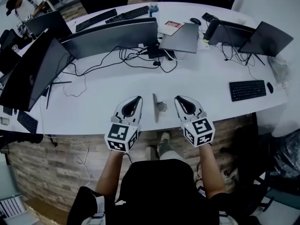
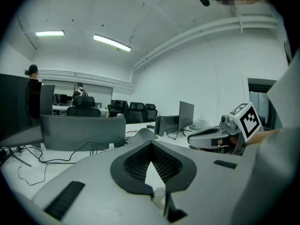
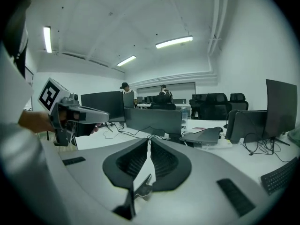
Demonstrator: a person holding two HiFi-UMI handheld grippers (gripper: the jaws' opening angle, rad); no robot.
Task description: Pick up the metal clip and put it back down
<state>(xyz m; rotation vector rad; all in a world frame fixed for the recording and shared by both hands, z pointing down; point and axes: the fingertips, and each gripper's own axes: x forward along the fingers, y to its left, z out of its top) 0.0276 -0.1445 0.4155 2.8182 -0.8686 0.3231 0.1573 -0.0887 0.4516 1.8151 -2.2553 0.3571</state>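
Left gripper (image 1: 138,99), right gripper (image 1: 179,99): I read jaws together, empty. Metal clip (image 1: 156,108) between them, table (image 1: 112,86) near edge; gripper views show only slivers.

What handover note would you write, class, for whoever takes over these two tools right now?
The left tool is shut and empty, over the table near its front edge.
The right tool is shut and empty too.
The metal clip stands on the table between them; neither touches it.
Done: nothing that shows.
Left: open a tool, pick the metal clip up, put it back down.
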